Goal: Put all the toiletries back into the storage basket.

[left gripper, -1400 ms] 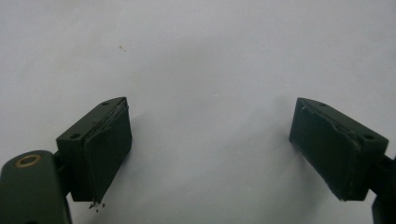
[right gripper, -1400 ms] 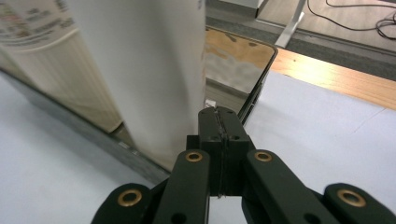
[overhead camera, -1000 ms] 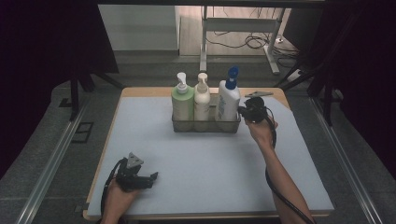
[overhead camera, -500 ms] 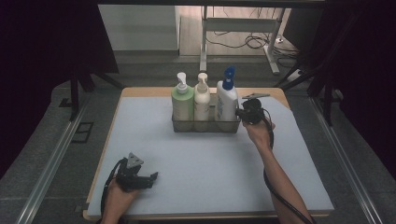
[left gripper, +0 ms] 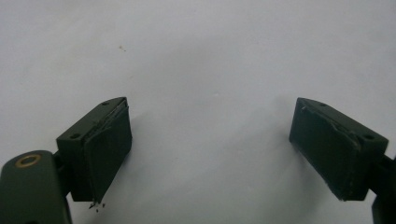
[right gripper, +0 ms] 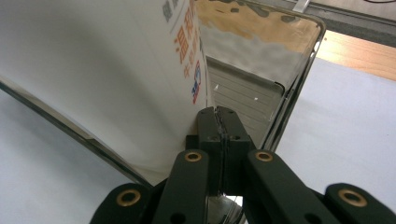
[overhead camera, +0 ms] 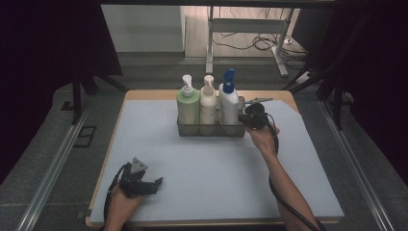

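the right gripper [overhead camera: 246,119] had its jaws pinched together on the thin end wall of the clear caddy [overhead camera: 210,130], with the white bottle with the blue pump [overhead camera: 229,103] just inside that wall, pressed close against the jaws' left side in the right gripper view [right gripper: 116,65]. beyond it stood the cream bottle [overhead camera: 208,105] and the green bottle [overhead camera: 188,105]. the left gripper [overhead camera: 153,182] rested well apart on the pale mat [left gripper: 201,56], its jaws wide with nothing between them. the step in hand looked like gripping the caddy to shift it. the next move would call for a slow, level pull, since a one-sided hold might tip the tall bottles.
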Demonstrator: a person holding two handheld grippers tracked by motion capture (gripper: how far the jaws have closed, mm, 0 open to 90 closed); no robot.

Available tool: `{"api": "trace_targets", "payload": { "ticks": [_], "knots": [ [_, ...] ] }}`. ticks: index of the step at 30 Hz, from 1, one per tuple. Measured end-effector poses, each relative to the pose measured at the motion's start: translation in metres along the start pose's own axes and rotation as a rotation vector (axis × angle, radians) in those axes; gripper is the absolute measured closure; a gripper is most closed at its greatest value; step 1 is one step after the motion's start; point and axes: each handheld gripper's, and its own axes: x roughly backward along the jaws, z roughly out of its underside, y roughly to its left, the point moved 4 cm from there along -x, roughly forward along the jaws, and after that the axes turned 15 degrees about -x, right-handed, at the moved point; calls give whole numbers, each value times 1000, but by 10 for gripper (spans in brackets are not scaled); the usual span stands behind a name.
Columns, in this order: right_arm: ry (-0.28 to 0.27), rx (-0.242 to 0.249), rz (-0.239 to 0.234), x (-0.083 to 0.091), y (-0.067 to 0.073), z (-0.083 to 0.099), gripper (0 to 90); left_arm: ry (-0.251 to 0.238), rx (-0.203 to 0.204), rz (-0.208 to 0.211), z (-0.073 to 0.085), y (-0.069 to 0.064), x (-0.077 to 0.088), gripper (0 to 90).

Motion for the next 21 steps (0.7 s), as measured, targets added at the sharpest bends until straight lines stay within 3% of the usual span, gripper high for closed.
{"api": "trace_targets", "payload": {
  "ticks": [21],
  "knots": [
    [29, 12, 6, -3, 1, 7, 886, 0, 0, 0, 0, 0, 0, 129]
  ]
}}
